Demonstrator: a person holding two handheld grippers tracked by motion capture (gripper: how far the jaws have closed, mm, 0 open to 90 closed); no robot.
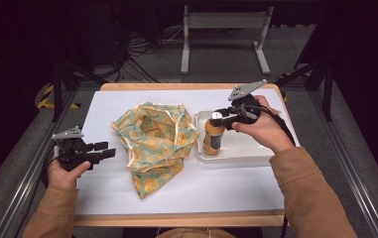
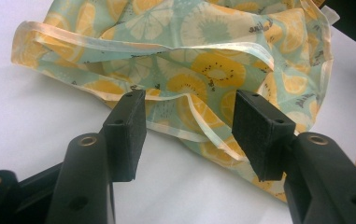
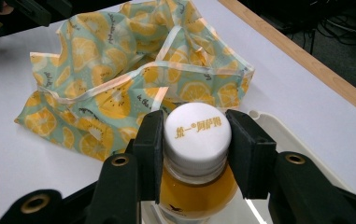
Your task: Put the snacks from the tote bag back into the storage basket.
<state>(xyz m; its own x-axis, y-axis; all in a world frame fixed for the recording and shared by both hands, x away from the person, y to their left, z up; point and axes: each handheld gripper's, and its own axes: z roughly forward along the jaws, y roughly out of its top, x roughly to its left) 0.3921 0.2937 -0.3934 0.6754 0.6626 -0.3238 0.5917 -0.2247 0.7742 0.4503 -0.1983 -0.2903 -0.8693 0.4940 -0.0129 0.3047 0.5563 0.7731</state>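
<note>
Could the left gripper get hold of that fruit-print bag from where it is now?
Probably yes. The left gripper is open and points at the bag, with bare table between them.

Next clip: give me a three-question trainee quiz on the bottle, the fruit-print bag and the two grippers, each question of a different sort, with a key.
1. True or false: the right gripper has its jaws closed on the white cap of the orange bottle.
2. Where does the bottle stand? A) on the bare table B) in the white tray C) inside the fruit-print bag
3. Fill in: the left gripper has its jaws ____, pointing at the bag with nothing between its pads.

Key: 1 true; 2 B; 3 open.
</note>
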